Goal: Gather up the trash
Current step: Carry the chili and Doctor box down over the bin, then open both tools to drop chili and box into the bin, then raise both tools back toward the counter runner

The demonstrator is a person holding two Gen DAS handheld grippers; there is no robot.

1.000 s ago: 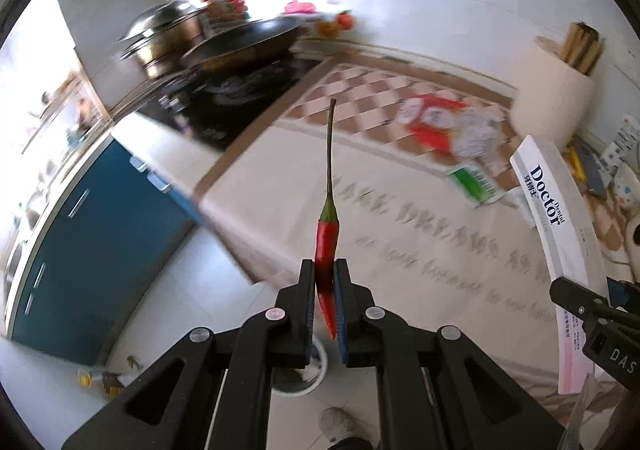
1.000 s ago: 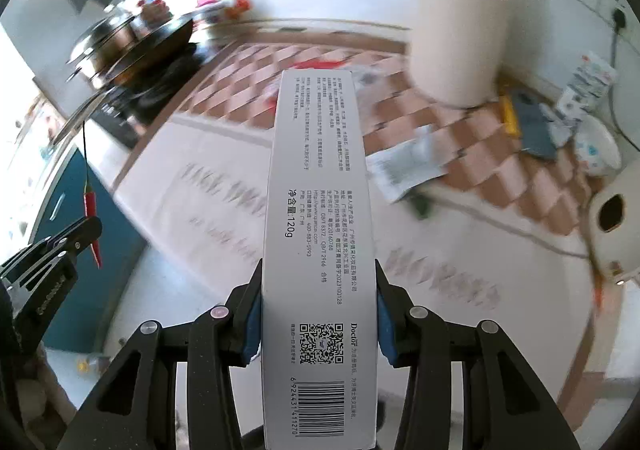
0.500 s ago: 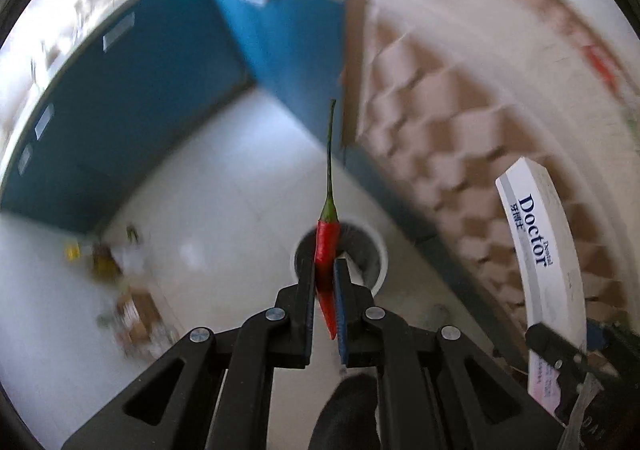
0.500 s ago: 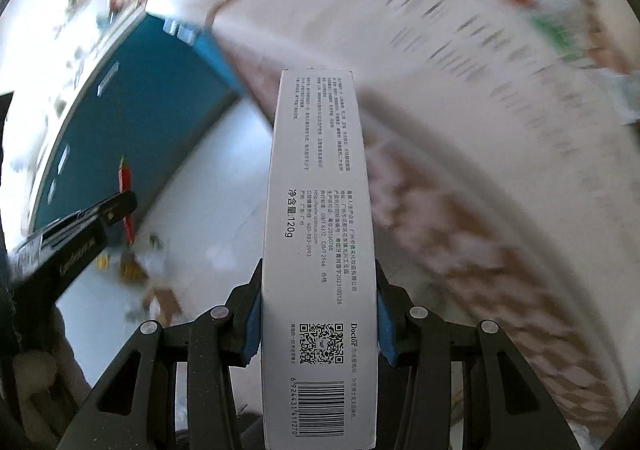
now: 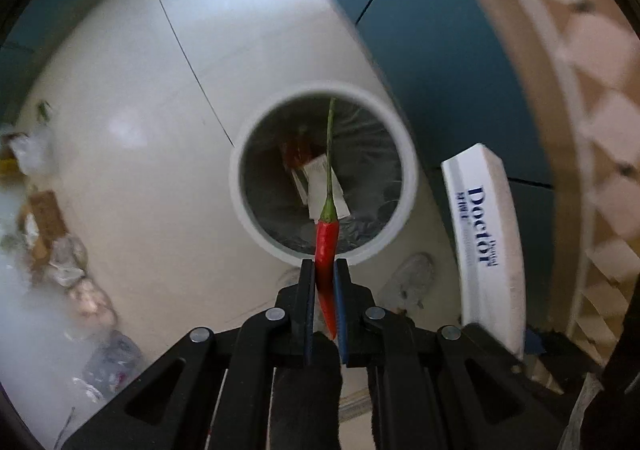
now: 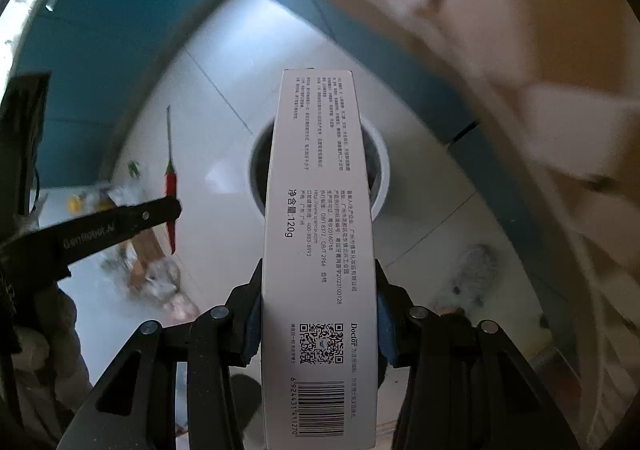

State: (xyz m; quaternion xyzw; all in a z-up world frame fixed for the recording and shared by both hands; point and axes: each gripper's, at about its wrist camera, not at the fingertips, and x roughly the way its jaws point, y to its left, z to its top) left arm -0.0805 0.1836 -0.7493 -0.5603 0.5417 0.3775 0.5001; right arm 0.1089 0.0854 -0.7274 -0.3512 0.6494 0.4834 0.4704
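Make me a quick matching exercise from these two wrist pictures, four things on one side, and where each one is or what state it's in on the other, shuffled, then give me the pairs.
Things:
1. chili pepper
2. toothpaste box
3. trash bin
4. wrappers

Places or states:
A. standing on the pale floor, open at the top
B. clamped in the right gripper
C. lying at the bottom of the bin
D. pinched in the left gripper, stem pointing away

Pairs: 1-D, 2-B, 3-A, 4-C
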